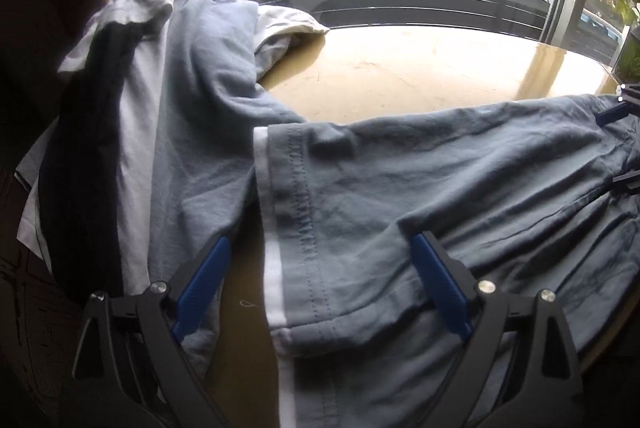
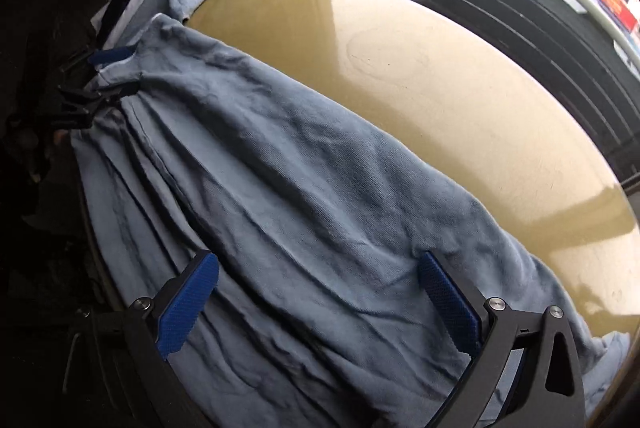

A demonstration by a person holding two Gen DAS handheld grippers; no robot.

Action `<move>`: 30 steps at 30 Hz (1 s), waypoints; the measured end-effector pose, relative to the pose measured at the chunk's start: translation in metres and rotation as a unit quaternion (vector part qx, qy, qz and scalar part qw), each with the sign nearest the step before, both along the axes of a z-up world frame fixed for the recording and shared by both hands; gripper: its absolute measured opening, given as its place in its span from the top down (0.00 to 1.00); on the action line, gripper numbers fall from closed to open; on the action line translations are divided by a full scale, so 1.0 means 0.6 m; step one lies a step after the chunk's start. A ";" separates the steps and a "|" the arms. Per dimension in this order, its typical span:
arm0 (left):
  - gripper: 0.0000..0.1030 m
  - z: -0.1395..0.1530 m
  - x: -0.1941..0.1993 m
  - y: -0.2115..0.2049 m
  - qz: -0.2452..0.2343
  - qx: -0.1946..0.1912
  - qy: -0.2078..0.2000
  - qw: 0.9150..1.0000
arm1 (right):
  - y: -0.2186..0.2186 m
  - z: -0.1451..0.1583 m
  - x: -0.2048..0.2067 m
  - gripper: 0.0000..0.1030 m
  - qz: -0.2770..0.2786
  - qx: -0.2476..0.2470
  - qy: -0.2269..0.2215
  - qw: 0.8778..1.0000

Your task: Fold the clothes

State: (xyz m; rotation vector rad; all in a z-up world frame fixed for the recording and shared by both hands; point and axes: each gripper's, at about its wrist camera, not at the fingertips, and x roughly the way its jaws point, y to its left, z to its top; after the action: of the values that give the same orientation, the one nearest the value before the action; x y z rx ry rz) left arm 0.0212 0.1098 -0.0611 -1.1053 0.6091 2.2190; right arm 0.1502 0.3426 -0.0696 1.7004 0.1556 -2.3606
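Both tools gape wide — left tool (image 1: 320, 292) and right tool (image 2: 320, 304) gripping nothing above the grey-blue garment (image 2: 304, 196) lying rumpled along the surface (image 2: 440, 76), its folding hardly begun, I judge — a clothes pile (image 1: 160, 68) awaits beside it.

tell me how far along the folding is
Early. Nothing looks folded: the blue-grey garment lies wrinkled across the table. Both the left claw and right claw are open over it, gripping nothing. The pile at the table's edge remains unfolded.
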 end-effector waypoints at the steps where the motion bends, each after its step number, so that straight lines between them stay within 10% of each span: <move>1: 0.14 0.004 0.001 0.000 -0.001 -0.004 0.002 1.000 | -0.005 0.000 0.001 0.00 0.000 0.011 0.012 1.000; 9: 0.18 0.085 0.036 0.019 -0.045 0.027 0.022 0.998 | 0.081 0.088 0.059 0.00 -0.078 -0.018 0.074 0.994; 13: 0.19 0.043 0.014 0.062 -0.046 -0.032 0.032 0.998 | 0.150 0.092 0.117 0.00 -0.169 -0.049 0.076 0.981; 19: 0.07 0.004 -0.030 0.055 -0.025 -0.009 -0.008 1.000 | 0.219 0.043 0.193 0.00 -0.291 -0.109 0.076 0.947; 26: 0.18 0.026 0.000 0.037 -0.008 -0.029 0.048 0.998 | 0.208 0.055 0.255 0.07 -0.323 -0.038 0.114 0.939; 30: 0.17 0.062 -0.005 -0.015 0.031 0.025 0.002 0.999 | 0.241 0.026 0.281 0.07 -0.366 -0.059 0.085 0.925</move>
State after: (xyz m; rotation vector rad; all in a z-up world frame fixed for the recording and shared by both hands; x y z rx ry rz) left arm 0.0181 0.1005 -0.0238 -1.1087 0.5250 2.2769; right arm 0.3190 0.4869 -0.0538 1.6869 -0.7055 -2.9411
